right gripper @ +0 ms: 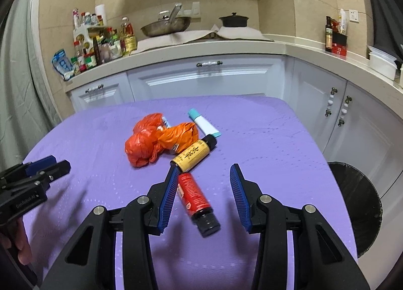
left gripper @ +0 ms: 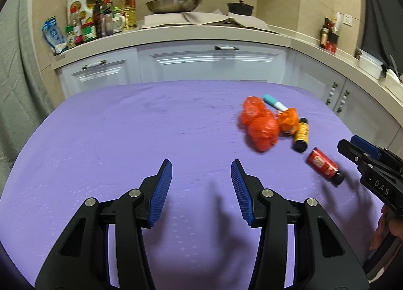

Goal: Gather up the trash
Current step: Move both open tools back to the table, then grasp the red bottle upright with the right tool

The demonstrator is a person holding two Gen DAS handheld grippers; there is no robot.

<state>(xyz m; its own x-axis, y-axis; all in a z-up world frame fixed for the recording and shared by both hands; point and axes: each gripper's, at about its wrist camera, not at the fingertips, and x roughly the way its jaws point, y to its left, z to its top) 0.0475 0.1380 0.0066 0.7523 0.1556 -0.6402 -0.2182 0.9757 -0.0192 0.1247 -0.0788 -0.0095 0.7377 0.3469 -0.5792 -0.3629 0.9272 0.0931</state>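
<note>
On the purple table (left gripper: 126, 126) (right gripper: 264, 139) lies a heap of trash: a crumpled red-orange plastic bag (left gripper: 259, 129) (right gripper: 143, 144), an orange wrapper (left gripper: 288, 121) (right gripper: 178, 136), a white tube with a teal cap (left gripper: 274, 103) (right gripper: 204, 122), a yellow-labelled dark bottle (left gripper: 301, 135) (right gripper: 194, 155) and a red-labelled dark bottle (left gripper: 325, 165) (right gripper: 196, 200). My right gripper (right gripper: 202, 171) (left gripper: 352, 147) is open, its fingers either side of the red bottle, not closed on it. My left gripper (left gripper: 201, 164) (right gripper: 56, 162) is open and empty over bare cloth, left of the heap.
A black bin with a dark liner (right gripper: 357, 204) stands on the floor at the table's right edge. White cabinets (right gripper: 206, 78) and a counter with bottles (left gripper: 100, 20), a pan (left gripper: 173, 3) and a pot (right gripper: 233, 20) run behind the table.
</note>
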